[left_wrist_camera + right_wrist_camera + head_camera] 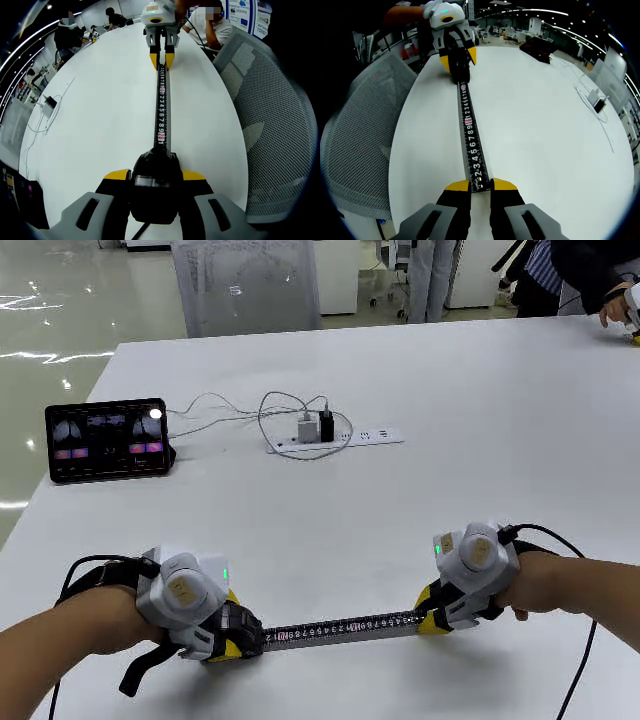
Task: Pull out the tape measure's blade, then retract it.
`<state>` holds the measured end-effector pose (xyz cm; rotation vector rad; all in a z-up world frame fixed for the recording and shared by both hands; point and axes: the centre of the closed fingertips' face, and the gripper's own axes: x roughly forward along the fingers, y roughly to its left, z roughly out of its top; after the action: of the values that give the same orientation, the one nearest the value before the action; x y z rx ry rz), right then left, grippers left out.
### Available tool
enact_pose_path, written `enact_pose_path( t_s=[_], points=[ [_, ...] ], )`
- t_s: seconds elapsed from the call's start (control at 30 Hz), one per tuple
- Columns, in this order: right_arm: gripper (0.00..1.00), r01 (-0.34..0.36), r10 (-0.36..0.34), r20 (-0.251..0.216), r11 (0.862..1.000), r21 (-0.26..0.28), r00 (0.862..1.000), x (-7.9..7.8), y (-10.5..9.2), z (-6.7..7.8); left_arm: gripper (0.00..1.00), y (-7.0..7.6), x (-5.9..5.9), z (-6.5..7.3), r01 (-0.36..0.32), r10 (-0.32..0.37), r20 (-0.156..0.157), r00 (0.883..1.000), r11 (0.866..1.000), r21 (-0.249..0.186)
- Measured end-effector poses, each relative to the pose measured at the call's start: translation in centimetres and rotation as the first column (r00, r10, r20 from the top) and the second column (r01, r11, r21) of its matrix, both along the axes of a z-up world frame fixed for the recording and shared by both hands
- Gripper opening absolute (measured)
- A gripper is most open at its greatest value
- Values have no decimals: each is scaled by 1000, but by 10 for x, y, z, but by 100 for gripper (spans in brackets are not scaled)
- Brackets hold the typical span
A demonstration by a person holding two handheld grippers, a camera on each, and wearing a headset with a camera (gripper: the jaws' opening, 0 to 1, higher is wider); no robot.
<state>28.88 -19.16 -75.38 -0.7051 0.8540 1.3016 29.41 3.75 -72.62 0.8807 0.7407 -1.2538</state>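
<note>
Presently the left gripper (235, 635) is closed around the black body of the tape measure (155, 192). Its yellow-tipped jaws press both flanks, which pins the case low against the white table (420, 440) near the person's edge. The right gripper (432, 616) stands well apart to the other side, jaws nearly together and pinching the free end of the blade (340, 628); the right gripper view shows the lowest numerals lying between its tips. The blade runs straight between the two, numerals upward; whether it rests on the tabletop or hangs just above it cannot be told. Judgement: the opposed grips hold the blade taut against its spring, so the pull-out is under way or complete and retraction is not yet begun. Risk: letting the tip go abruptly would allow it to whip back into the case.
</note>
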Motion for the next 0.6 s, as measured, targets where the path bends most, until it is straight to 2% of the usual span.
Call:
enact_pose_path(
  t_s=[0.6],
  points=[
    [10, 5, -5, -1, 1000, 0, 1000, 1, -5, 0, 32, 0, 1, 0, -1, 1, 0, 1000, 1000, 1]
  ],
)
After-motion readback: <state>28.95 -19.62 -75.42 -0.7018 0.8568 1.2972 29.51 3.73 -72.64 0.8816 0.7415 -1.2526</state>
